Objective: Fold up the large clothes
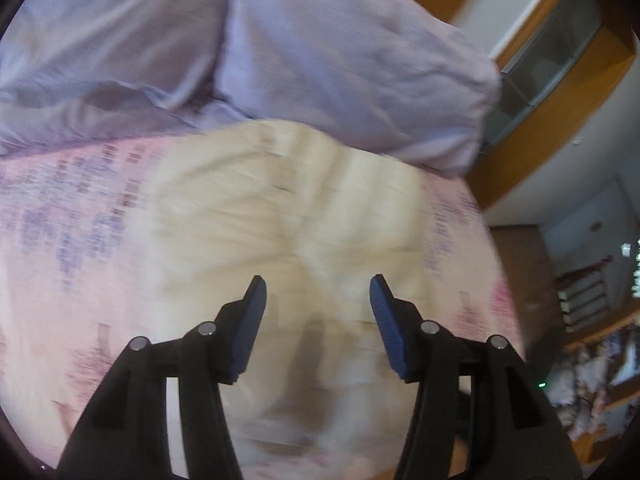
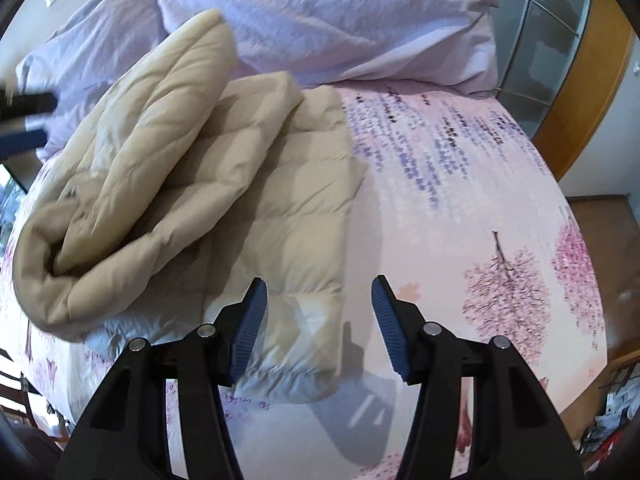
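A beige quilted down jacket (image 2: 192, 184) lies on the bed, its left side folded over into a thick roll, a sleeve cuff (image 2: 304, 344) pointing toward me. My right gripper (image 2: 318, 292) is open and empty, hovering just above that cuff. In the left wrist view the jacket (image 1: 288, 216) is blurred by motion; my left gripper (image 1: 318, 292) is open and empty above it. The left gripper also shows at the far left edge of the right wrist view (image 2: 24, 120).
The bed sheet (image 2: 460, 184) is pink with blossom trees and purple writing. Lilac pillows and a duvet (image 2: 320, 20) lie at the head of the bed. A wooden frame with glass (image 2: 560, 40) stands at the right, with floor and clutter (image 1: 592, 360) beyond the bed edge.
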Action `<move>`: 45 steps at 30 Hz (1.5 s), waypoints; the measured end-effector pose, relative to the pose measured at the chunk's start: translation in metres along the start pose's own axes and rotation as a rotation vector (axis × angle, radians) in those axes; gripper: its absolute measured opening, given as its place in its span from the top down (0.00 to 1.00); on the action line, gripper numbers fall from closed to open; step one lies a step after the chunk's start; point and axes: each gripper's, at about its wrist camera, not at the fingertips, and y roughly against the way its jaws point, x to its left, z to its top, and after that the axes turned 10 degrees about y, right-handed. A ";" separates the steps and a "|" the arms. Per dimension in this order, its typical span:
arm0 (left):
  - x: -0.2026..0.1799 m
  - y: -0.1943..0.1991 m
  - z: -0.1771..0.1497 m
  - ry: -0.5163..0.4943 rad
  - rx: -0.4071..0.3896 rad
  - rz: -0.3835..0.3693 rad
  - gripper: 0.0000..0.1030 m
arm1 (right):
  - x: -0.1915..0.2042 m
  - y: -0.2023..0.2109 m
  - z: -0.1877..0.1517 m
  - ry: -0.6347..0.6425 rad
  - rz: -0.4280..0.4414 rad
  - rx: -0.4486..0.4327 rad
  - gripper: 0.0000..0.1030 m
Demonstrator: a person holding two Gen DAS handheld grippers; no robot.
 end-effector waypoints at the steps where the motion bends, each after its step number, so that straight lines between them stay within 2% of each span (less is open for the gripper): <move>1: 0.010 0.000 0.003 0.009 -0.009 0.030 0.46 | -0.003 0.001 0.002 -0.009 -0.006 -0.001 0.45; 5: 0.052 -0.009 0.013 0.065 -0.014 0.128 0.46 | -0.015 0.006 0.010 -0.040 -0.020 -0.007 0.45; 7: 0.071 -0.016 0.016 0.104 0.001 0.154 0.46 | -0.021 0.008 0.016 -0.049 -0.028 -0.012 0.44; 10: 0.088 -0.029 0.015 0.145 0.031 0.169 0.46 | -0.025 0.014 0.020 -0.062 -0.031 -0.026 0.41; 14: 0.096 -0.045 0.011 0.180 0.065 0.149 0.45 | -0.027 0.023 0.025 -0.076 -0.027 -0.048 0.40; 20: 0.077 -0.058 0.002 0.148 0.093 0.114 0.45 | -0.025 0.032 0.036 -0.081 -0.006 -0.078 0.40; 29: 0.046 -0.076 -0.011 0.102 0.117 0.106 0.45 | -0.009 0.041 0.057 -0.063 0.059 -0.128 0.40; 39: 0.030 -0.090 -0.023 0.082 0.126 0.101 0.41 | 0.019 0.029 0.078 -0.030 0.119 -0.137 0.42; 45: 0.030 -0.092 -0.023 0.065 0.128 0.093 0.39 | 0.028 0.013 0.083 -0.007 0.103 -0.122 0.48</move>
